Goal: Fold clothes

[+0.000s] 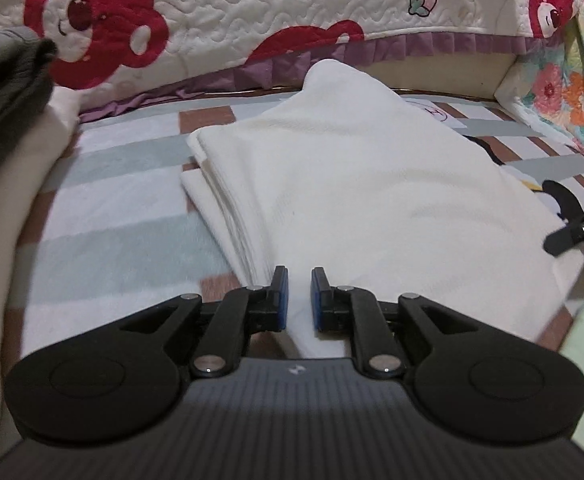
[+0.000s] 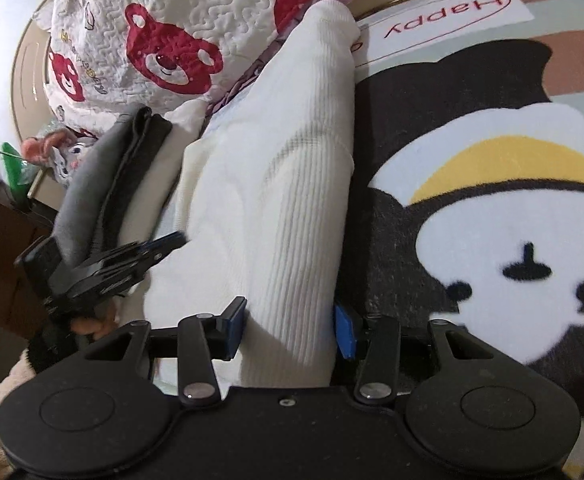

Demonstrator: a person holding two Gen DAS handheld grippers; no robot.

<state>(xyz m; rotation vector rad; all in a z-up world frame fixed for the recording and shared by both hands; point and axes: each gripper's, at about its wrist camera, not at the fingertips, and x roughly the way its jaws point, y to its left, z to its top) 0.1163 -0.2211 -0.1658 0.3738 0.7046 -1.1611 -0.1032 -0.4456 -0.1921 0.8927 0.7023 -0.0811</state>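
Note:
A white ribbed garment (image 1: 352, 184) lies folded in layers on a striped blanket (image 1: 111, 208), with one end running up to the quilt behind it. My left gripper (image 1: 298, 300) hovers at its near corner, blue pads a narrow gap apart, cloth showing below and between them. In the right wrist view the same garment (image 2: 283, 200) is a long thick fold. My right gripper (image 2: 289, 330) stands open astride its near end, one pad on each side. The left gripper (image 2: 171, 240) is blurred at the garment's left edge. A right gripper finger (image 1: 568, 232) shows at the far right.
A cream quilt with red bears (image 1: 211, 20) rises behind the garment. A grey garment (image 2: 103, 184) rests on cream fabric (image 1: 31, 152) at the left. The blanket's big bear print (image 2: 512, 240) spreads right of the fold. A floral quilt (image 1: 572, 92) hangs at the right.

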